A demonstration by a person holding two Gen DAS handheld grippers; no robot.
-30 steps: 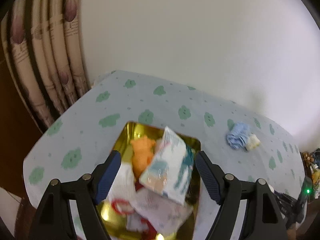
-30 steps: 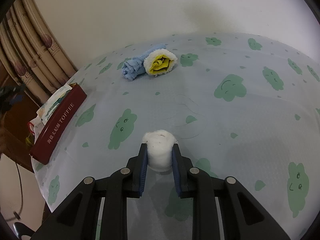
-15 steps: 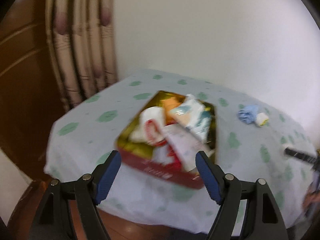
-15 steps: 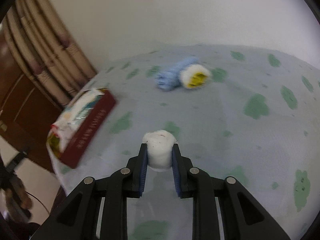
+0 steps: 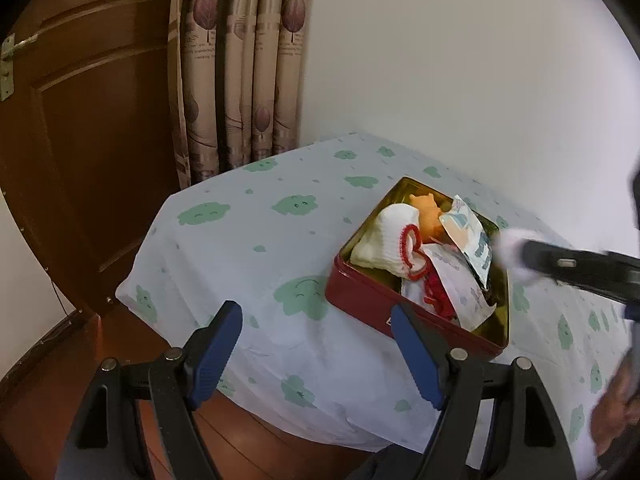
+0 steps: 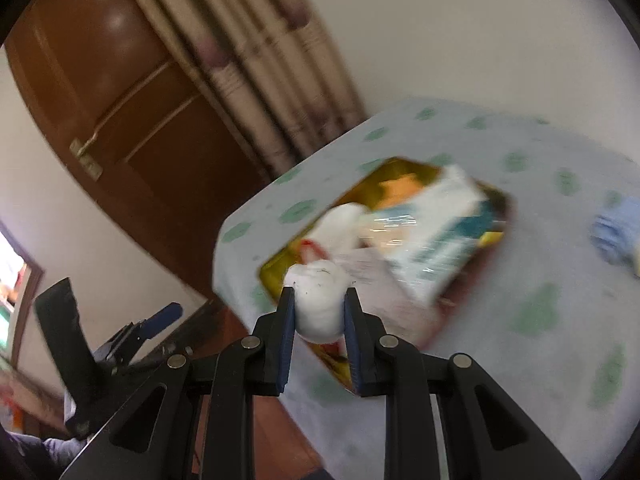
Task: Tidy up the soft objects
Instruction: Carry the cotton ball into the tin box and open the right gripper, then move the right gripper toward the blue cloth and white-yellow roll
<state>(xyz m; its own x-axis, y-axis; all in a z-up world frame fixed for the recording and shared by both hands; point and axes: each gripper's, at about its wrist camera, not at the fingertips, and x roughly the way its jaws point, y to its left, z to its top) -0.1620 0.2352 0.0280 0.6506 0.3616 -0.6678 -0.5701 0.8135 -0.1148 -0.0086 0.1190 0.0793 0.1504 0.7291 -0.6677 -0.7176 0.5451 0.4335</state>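
- Left wrist view: the left gripper (image 5: pixel 316 354) stands wide open and empty, hanging off the near edge of the table (image 5: pixel 248 248), short of the red tin (image 5: pixel 362 304). I judge it is parked clear so the other hand has free access to the tin.
- Same view: the tin sits on the clouded cloth, already crowded with a white knitted piece with red trim (image 5: pixel 386 246), an orange soft toy (image 5: pixel 426 210) and a tissue packet (image 5: pixel 470 240) leaning against the far side. The right gripper comes in from the right edge, a white blur at its tip over the tin's far corner.
- Against the frame a second earlier: this camera looked straight down into the tin between the jaws; it has since backed off, and the door (image 5: pixel 88 128) and curtain (image 5: pixel 240 64) now fill the left.
- Right wrist view: the right gripper (image 6: pixel 319 312) is clamped on the white soft roll (image 6: pixel 318 300), squeezed at its middle, which suits a pliable thing in carriage. The roll hangs above the near end of the tin, not yet released. The picture is blurred.
- Against the earlier frame: the roll was held low over bare cloth with the tin well off to the left; the grip is unchanged. The blue rolled cloth (image 6: pixel 616 236) lies outside the tin, at the right edge.
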